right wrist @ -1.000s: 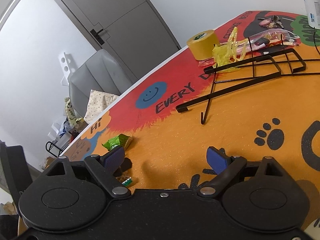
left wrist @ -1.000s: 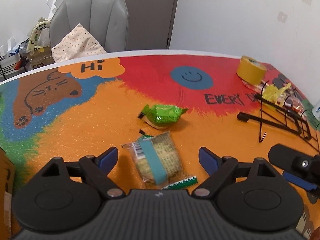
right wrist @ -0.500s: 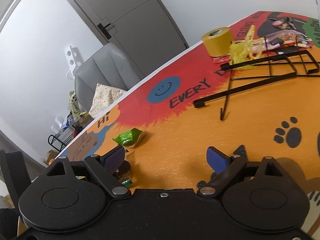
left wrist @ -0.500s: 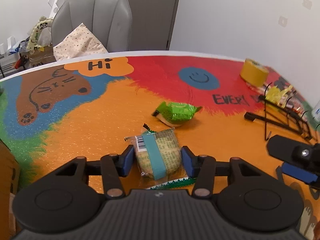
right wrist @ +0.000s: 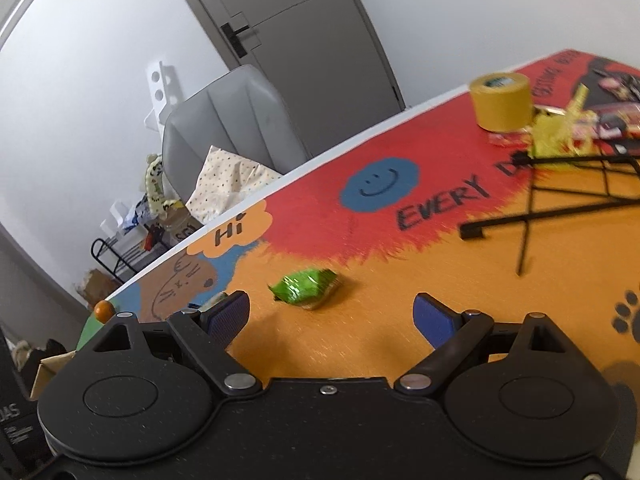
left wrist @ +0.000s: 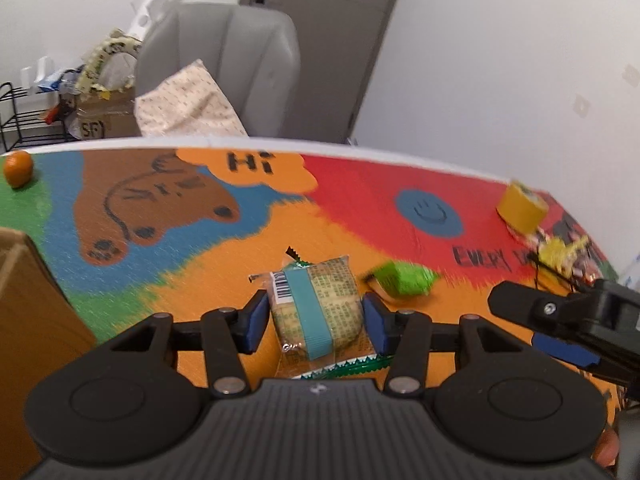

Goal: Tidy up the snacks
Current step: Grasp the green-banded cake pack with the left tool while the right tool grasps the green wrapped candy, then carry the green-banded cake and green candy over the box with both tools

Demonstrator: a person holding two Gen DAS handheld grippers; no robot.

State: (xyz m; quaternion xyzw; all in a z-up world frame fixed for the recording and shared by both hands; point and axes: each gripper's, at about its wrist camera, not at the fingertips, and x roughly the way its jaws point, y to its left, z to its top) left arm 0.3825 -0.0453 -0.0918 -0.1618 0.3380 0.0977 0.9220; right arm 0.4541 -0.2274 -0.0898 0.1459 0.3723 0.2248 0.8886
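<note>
While tilted down over table (left wrist: 360,200), left gripper (left wrist: 316,316) squeezes cracker pack (left wrist: 316,304), maybe lifted; right gripper (right wrist: 332,316) gapes wide, holding nothing.

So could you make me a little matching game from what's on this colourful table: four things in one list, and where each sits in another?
Things:
1. teal-banded snack packet
2. green-wrapped snack
3. yellow tape roll
4. orange fruit

Places:
A. on the red area near the table's far edge
B. on the green corner patch
C. between the left gripper's fingers
D. loose on the orange area, ahead of the open right gripper

Pairs: 1-C, 2-D, 3-A, 4-B
</note>
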